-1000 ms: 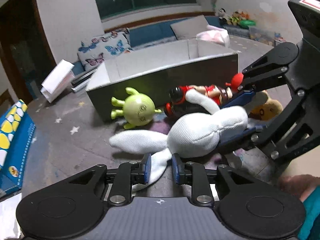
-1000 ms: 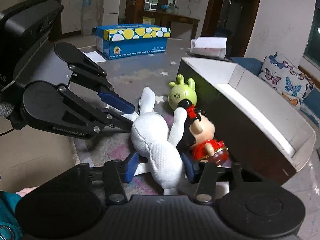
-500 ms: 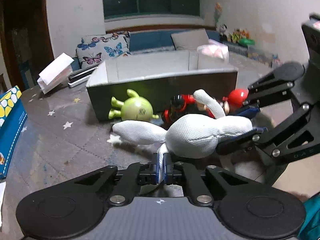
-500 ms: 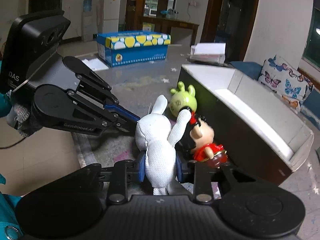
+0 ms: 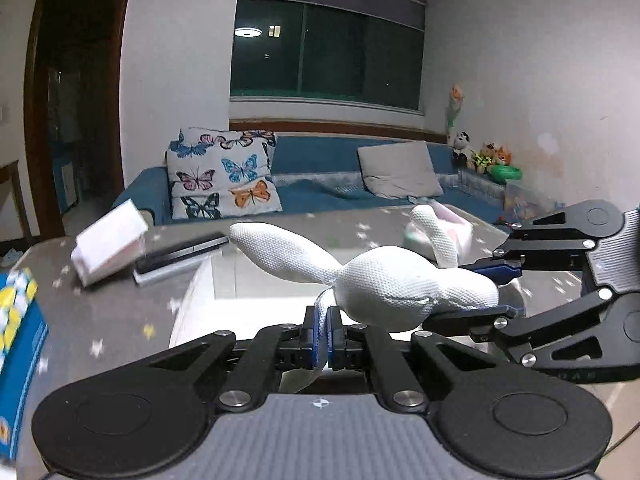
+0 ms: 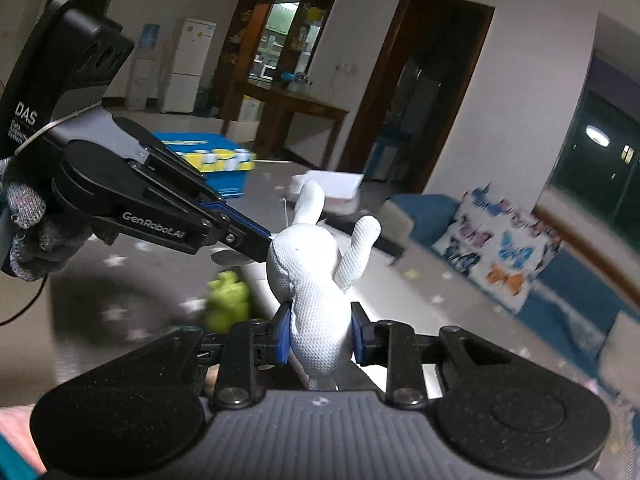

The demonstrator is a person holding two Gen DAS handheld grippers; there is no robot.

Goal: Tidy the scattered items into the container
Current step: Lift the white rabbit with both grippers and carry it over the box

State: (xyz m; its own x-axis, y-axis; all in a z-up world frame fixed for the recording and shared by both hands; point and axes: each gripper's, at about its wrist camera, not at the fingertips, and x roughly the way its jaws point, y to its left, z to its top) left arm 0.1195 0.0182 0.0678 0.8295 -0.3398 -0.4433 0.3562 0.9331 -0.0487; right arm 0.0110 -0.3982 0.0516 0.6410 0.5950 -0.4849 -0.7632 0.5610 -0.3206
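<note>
Above the container (image 5: 208, 292), both grippers clamp the white rabbit (image 6: 320, 300): left (image 5: 323, 330) its limb, right (image 6: 320, 336) its body.

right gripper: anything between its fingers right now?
Yes: the white plush rabbit. The right gripper is clamped on its body, seen in the right wrist view. The left gripper pinches a thin white limb.

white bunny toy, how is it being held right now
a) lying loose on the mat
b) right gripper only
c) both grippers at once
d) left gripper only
c: the left gripper is pinched shut on a thin limb of the white bunny toy, while the right gripper clamps its body, lifted above the container.
</note>
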